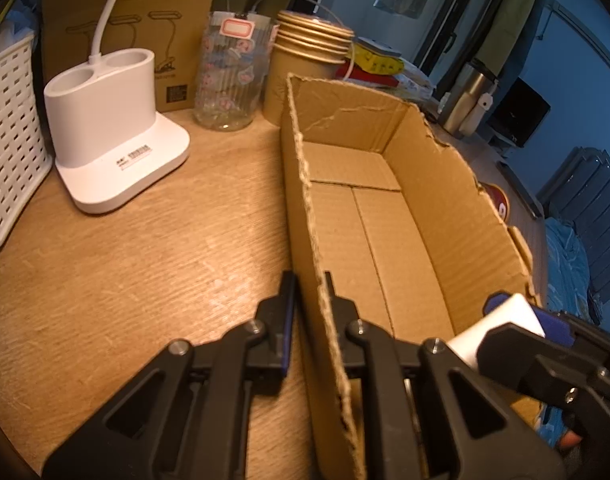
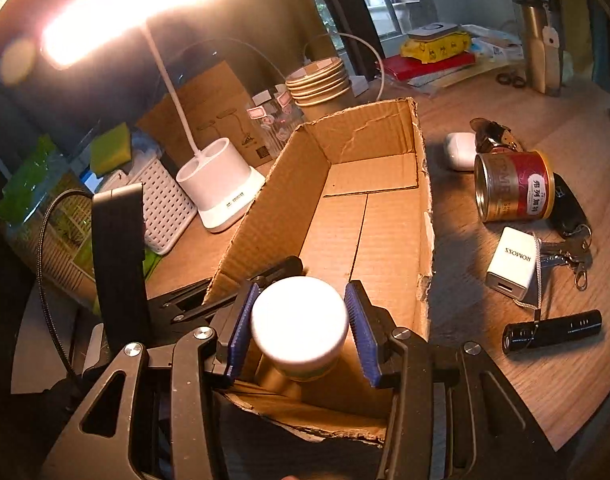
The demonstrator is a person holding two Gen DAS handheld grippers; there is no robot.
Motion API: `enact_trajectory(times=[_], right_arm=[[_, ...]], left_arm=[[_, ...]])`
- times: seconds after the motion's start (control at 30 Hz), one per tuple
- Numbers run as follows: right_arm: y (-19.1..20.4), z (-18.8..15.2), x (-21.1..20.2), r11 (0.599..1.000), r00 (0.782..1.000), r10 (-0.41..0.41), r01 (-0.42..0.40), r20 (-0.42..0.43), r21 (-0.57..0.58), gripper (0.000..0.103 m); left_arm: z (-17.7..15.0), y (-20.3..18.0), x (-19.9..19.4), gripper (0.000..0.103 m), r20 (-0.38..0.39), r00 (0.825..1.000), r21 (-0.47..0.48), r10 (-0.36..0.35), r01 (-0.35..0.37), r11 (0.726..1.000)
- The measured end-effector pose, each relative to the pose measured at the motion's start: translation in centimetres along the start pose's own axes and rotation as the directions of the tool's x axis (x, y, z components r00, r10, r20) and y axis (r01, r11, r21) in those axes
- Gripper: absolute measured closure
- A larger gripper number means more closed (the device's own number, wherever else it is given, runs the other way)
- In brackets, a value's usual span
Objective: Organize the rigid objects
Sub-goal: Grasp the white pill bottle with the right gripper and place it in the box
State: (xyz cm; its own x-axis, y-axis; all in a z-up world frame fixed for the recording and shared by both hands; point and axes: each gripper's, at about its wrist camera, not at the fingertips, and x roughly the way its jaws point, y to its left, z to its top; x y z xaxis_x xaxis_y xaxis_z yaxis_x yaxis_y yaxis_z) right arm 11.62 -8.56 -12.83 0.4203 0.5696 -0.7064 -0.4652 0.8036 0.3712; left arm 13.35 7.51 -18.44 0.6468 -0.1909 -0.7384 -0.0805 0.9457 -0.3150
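Note:
An open, empty cardboard box (image 1: 417, 184) lies lengthwise on the wooden desk. My left gripper (image 1: 309, 284) is shut on the box's near left wall, one finger outside and one inside. My right gripper (image 2: 301, 292) is shut on a white-lidded jar (image 2: 299, 322), its blue pads (image 2: 241, 328) pressing both sides of the lid. The jar hangs over the near end of the box (image 2: 273, 200). In the left wrist view the jar (image 1: 501, 324) and right gripper (image 1: 517, 312) show at the lower right. To the right of the box lie a red-gold tin (image 2: 513, 186), a white charger (image 2: 511, 264) and a black flashlight (image 2: 553, 330).
Keys (image 2: 569, 216) and a white earbud case (image 2: 459, 150) also lie right of the box. Left of it stand a white lamp base (image 1: 117, 132), a white perforated basket (image 1: 9, 140), a glass jar (image 1: 233, 72) and stacked paper cups (image 1: 305, 60).

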Motion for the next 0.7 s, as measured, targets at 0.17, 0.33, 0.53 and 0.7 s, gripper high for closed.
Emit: enact_trajectory(times=[0.17,0.33,0.53,0.7], right_arm=[[0.3,0.1,-0.5,1.0,0.999,0.012,-0.011,0.045,-0.011,0.042],[0.7,0.3,-2.5,0.995,0.986,-0.071,0.081,0.149,-0.063,0.042],[1.9,-1.3,-2.9,0.925,0.947,-0.252,0.296,0.198,-0.24,0.042],[1.1,-2.1,-3.3,0.929,0.951,-0.239,0.282,0.194,-0.239,0.041]], left_arm=[[0.0,0.0,0.1,0.091,-0.001,1.0,0.001,0.0,0.0,1.0],[0.0,0.0,0.1,0.091,-0.001,1.0,0.001,-0.001,0.001,1.0],[0.0,0.0,0.1,0.091,-0.001,1.0,0.001,0.0,0.0,1.0],[0.0,0.1,0.0,0.091,-0.001,1.0,0.003,0.001,-0.001,1.0]])
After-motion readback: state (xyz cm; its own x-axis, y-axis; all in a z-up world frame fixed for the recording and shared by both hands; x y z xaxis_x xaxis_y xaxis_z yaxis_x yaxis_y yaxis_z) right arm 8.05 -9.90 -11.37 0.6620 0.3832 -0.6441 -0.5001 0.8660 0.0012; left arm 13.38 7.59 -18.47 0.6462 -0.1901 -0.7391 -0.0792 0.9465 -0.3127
